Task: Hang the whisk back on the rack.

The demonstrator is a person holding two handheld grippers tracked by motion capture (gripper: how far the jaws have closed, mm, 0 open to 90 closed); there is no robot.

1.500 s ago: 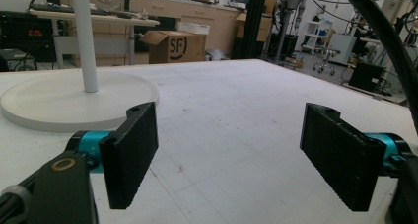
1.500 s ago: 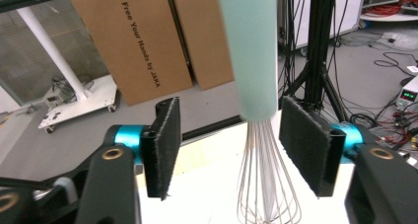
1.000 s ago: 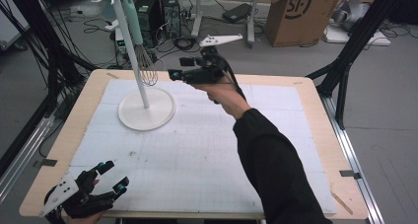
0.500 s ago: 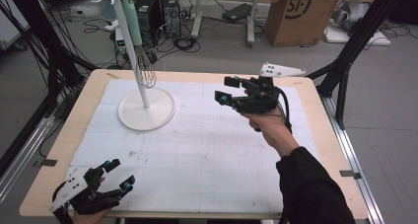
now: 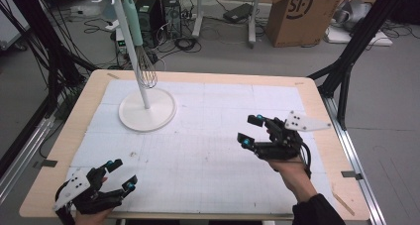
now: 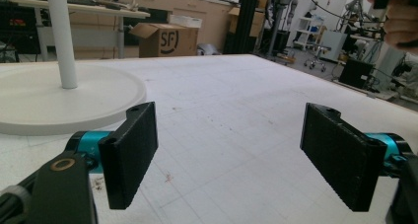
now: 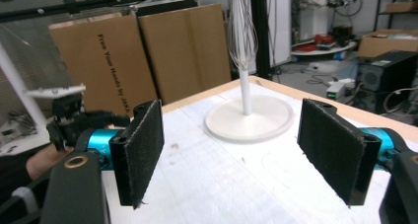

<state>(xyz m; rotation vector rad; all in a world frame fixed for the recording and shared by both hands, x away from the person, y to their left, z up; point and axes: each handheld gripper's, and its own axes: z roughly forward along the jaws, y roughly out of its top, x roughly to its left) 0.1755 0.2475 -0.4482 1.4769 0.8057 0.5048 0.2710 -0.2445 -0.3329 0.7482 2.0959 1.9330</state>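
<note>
Whisk (image 5: 146, 70) hangs from white stand (image 5: 147, 111) at table's far left | left gripper (image 5: 119, 174) near front edge, jaws wide, empty | right gripper (image 5: 251, 130) mid-right, jaws wide, empty | hanging looks done; nothing left visible.

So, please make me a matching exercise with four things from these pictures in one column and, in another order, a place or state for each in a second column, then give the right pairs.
Column one:
1. whisk
2. white stand
3. left gripper
4. right gripper

Column two:
A. open, held above the right half of the table
B. hangs from a hook, mint handle up
C. open, at the near left corner
D. round base on the far left of the mat

Pairs: 1-B, 2-D, 3-C, 4-A
</note>
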